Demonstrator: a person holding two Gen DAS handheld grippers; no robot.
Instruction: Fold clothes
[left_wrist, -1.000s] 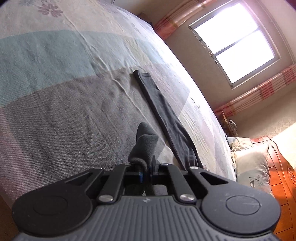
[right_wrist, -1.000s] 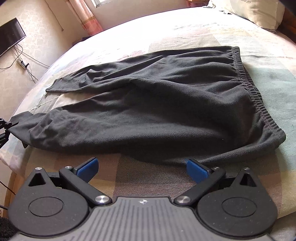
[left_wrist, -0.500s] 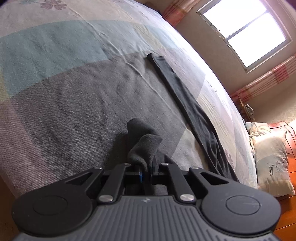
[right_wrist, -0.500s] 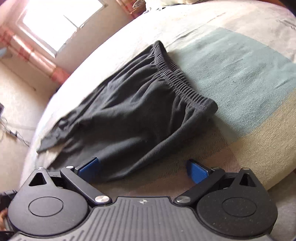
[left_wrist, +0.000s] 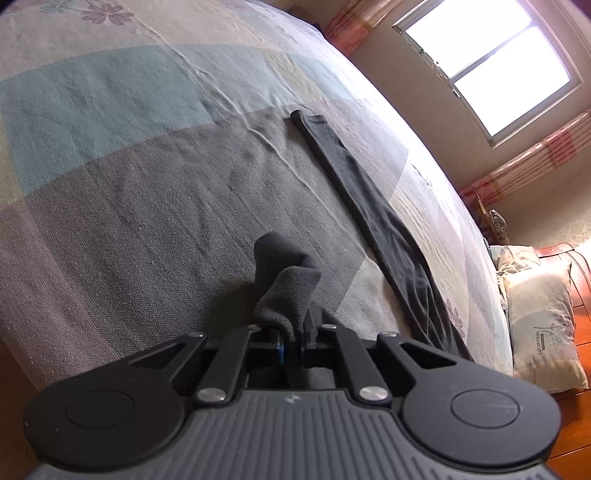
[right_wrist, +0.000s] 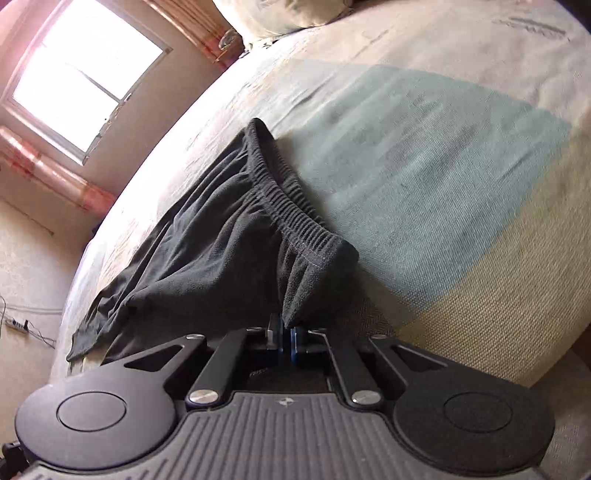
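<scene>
Dark fleece trousers lie spread on the patchwork bedspread, no fold made yet. Right gripper is clenched on the near corner of the elastic waistband; left gripper is clenched on a bunched cuff, probably the near leg's hem, though the view is tight. Task is barely begun: both ends pinched, every fold left to do. Left wrist view shows the far leg stretched flat and narrow toward a pillow. Right wrist view alone shows the waistband, the wrinkled seat, and the legs trailing off toward the window.
</scene>
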